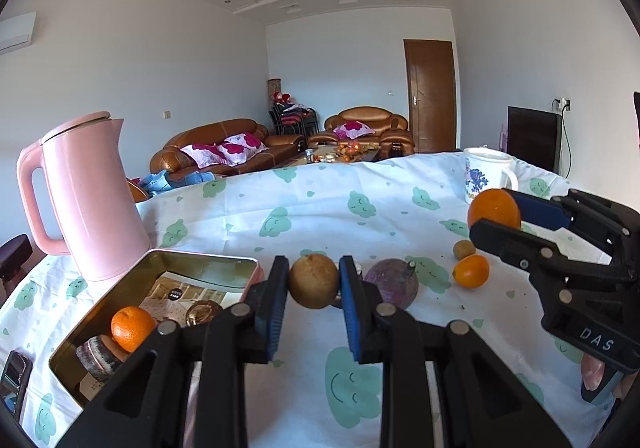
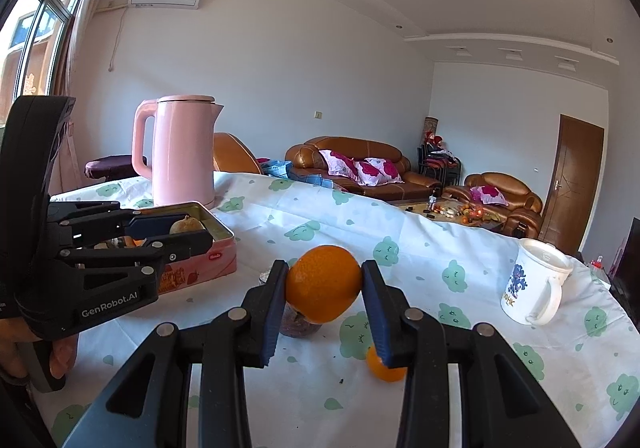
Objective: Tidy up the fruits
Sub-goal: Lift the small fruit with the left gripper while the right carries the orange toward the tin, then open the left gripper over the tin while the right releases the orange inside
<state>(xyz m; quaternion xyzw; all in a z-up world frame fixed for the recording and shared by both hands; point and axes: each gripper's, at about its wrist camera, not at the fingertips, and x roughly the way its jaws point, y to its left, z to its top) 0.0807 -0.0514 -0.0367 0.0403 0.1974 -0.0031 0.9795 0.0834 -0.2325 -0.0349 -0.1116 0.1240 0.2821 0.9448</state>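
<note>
brown-skinned round fruit (image 1: 313, 280) sits pinched between the blue pads of the left gripper (image 1: 314, 290) in the left wrist view, held above the tabletop (image 1: 312, 203), which wears a white cloth with green cloud faces. one open metal tin (image 1: 160, 302) lies at the left, with one orange (image 1: 131, 328) inside it beside a dark round lump that i cannot identify. one pink kettle (image 1: 86, 195) stands behind the tin. on the cloth: one purple fruit (image 1: 394, 282) just behind the left gripper, one small orange (image 1: 471, 270), one small brown fruit (image 1: 464, 249) just beside it. the right gripper (image 1: 498, 213) enters from the right, clamped on one large orange (image 1: 493, 209). one white mug (image 1: 486, 175) stands behind it.

right wrist view: the right gripper (image 2: 324, 282) pinches the large orange (image 2: 323, 282) between its pads, clear of the cloth. one small orange (image 2: 382, 366) lies on the tabletop (image 2: 400, 232) below the right finger. a dark purple fruit (image 2: 298, 324) is partly hidden under the held orange. the left gripper (image 2: 192, 230) at left holds the brown fruit (image 2: 187, 226) over the tin (image 2: 208, 260). one kettle (image 2: 182, 151), one mug (image 2: 534, 282).
</note>
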